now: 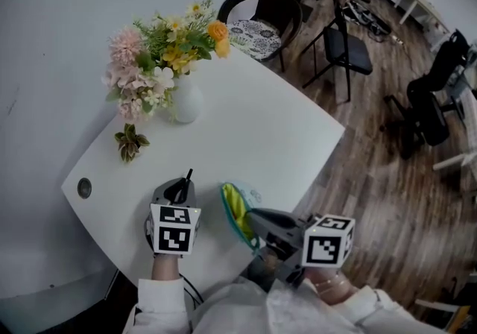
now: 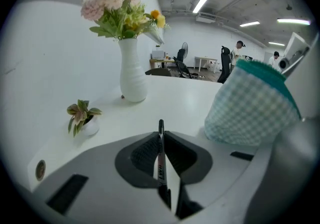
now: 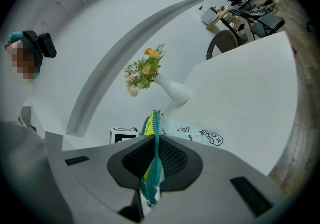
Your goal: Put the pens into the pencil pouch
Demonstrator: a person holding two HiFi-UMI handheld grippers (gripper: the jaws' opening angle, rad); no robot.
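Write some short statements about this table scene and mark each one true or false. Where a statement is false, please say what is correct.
1. The left claw is shut on a black pen. True.
2. The right claw holds nothing. False: it is shut on the edge of the pouch.
3. The pouch is open and shows a yellow lining. True.
4. The vase lies on its side. False: it stands upright on the table, with flowers in it.
5. The pen is already inside the pouch. False: it is in the left claw, outside the pouch.
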